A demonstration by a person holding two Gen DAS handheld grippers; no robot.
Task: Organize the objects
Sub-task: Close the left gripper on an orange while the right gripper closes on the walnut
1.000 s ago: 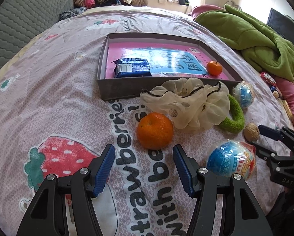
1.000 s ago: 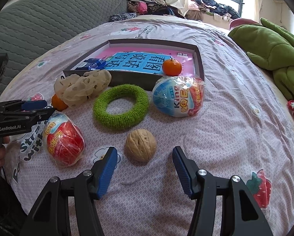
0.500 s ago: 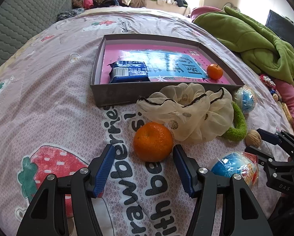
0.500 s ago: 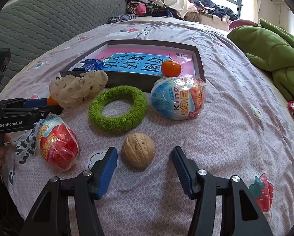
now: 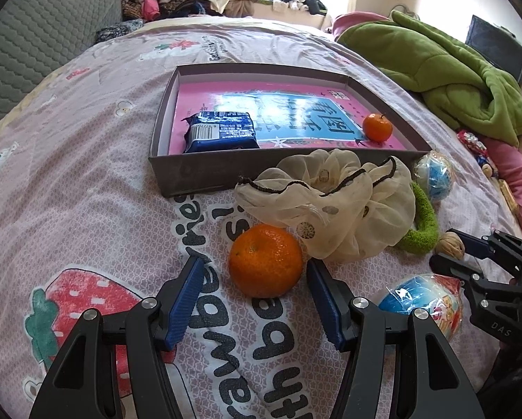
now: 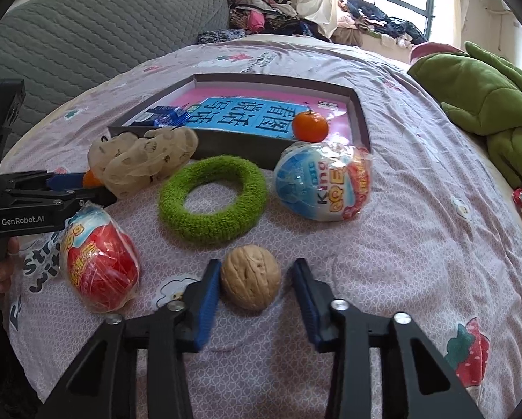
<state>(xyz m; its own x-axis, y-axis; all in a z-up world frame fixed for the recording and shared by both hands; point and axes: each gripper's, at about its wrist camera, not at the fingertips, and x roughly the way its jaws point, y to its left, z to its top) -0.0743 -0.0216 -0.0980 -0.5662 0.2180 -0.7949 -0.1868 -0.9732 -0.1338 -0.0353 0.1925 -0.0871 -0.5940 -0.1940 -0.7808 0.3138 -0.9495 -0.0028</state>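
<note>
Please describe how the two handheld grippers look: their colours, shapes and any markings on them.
Both grippers, left and right, have black angular frames with triangular cut-outs, silver round screws and ribbed blue fingers. The left one reads "GenRobot.AI" in white, the right one "DAS".

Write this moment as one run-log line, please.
left fingers: open around orange | right fingers: closing around walnut, not yet gripped | box: holds snack packet

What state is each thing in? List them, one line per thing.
Box: lidless, holding biscuit pack and small orange.
Large orange: on bed, untouched between open jaws of left gripper.
Walnut: on bed, not yet clamped; jaws of right gripper have just been closing around it.
Green ring: lying flat on bed.
</note>
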